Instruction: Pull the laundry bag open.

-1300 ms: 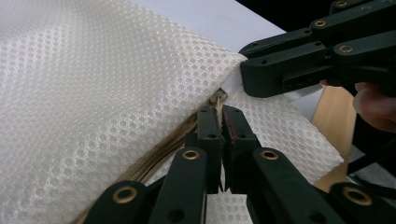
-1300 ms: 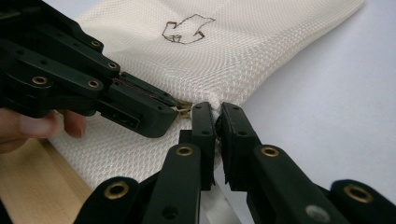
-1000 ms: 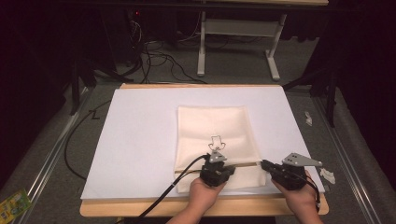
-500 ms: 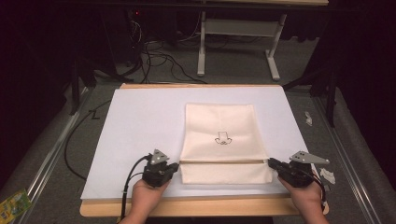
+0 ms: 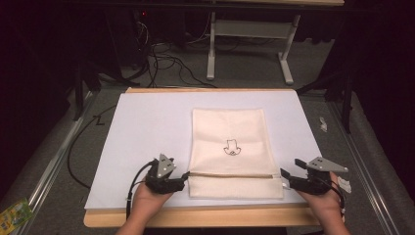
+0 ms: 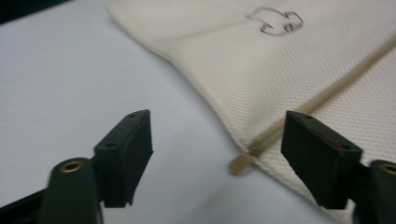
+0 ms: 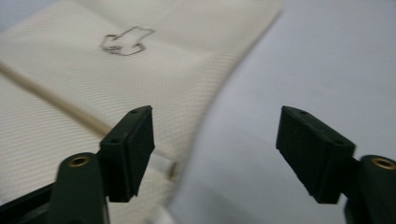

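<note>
A cream mesh zip bag [image 5: 230, 132] with a small black drawn figure [image 5: 230, 147] lies flat on the white sheet [image 5: 147, 127], its zipper line [image 5: 230, 175] running across near the front. My left gripper [image 5: 185, 176] stands open at the bag's front left corner. In the left gripper view the zipper's tan end tab [image 6: 240, 162] lies between the jaws, touching neither. At the front right corner my right gripper [image 5: 284, 178] is open as well. The right gripper view shows the bag's edge [image 7: 219, 88] between its jaws, with nothing held.
The white sheet covers a wooden table [image 5: 205, 218]. Small white scraps lie at the right, one beside my right hand [image 5: 344, 183] and one farther back [image 5: 323, 123]. A green packet [image 5: 13, 214] lies on the floor at lower left. Cables [image 5: 161, 54] and a desk frame [image 5: 249, 44] stand behind.
My left gripper moved from the middle of the bag's front edge out to its left corner. The bag, folded over a second ago, now lies spread flat. The right gripper stayed put.
</note>
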### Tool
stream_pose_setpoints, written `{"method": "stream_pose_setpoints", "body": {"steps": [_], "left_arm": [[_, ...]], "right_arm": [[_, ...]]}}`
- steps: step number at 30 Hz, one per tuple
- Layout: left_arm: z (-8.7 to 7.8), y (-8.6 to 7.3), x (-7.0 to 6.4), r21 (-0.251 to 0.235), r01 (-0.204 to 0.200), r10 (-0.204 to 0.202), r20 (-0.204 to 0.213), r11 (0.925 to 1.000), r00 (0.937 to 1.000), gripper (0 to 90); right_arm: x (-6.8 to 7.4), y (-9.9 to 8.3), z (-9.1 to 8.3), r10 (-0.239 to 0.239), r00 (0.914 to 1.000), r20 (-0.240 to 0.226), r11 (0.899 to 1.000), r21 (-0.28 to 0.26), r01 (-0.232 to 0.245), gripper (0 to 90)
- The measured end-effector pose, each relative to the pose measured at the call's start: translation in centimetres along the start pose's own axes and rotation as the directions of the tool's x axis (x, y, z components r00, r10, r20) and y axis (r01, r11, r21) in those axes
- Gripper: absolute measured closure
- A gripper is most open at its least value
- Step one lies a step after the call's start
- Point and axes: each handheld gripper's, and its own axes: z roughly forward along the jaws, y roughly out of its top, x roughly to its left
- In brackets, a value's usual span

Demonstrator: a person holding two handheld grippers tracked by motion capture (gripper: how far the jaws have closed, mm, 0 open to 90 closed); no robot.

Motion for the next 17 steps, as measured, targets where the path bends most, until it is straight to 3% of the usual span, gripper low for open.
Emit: {"method": "stream_pose_setpoints", "body": {"steps": [1,3,4,5,7,9,11,17], "left_arm": [[0.0,0.0,0.0,0.0,0.0,0.0,0.0,1.0,1.0,20.0],[-1.4,-0.3,2.0,-0.018,0.053,-0.053,-0.006,0.9985,0.9986,15.1],[-2.1,-0.8,3.0,-0.025,0.078,-0.078,-0.02,0.9967,0.9967,14.7],[-2.7,-1.3,3.9,-0.031,0.096,-0.098,-0.041,0.9949,0.9944,14.2],[-3.4,-2.3,5.4,-0.031,0.15,-0.152,-0.064,0.9881,0.9863,12.7],[-3.6,-2.8,6.5,-0.034,0.224,-0.226,-0.067,0.9741,0.9719,9.6],[-3.6,-2.7,6.6,-0.043,0.232,-0.234,-0.068,0.9719,0.9698,6.7],[-3.5,-2.4,6.2,-0.031,0.2,-0.201,-0.066,0.9794,0.9773,2.4]], "right_arm": [[0.0,0.0,0.0,0.0,1.0,0.0,1.0,0.0,0.0,26.8],[-1.5,-0.3,-0.7,0.02,0.9984,0.052,1.0,-0.02,-0.019,19.7],[-3.0,-0.9,-1.5,0.072,0.9918,0.105,0.997,-0.035,-0.069,15.9],[-3.6,-1.2,-1.8,0.092,0.9879,0.125,0.995,-0.05,-0.087,15.0],[-4.1,-1.4,-2.1,0.114,0.9838,0.139,0.993,-0.057,-0.106,14.9],[-4.4,-1.6,-2.4,0.137,0.9797,0.146,0.99,-0.066,-0.128,14.9],[-4.3,-1.4,-2.3,0.136,0.9803,0.143,0.989,-0.07,-0.127,14.8],[-3.6,-1.0,-1.8,0.096,0.9864,0.133,0.994,-0.065,-0.088,14.8]]}}
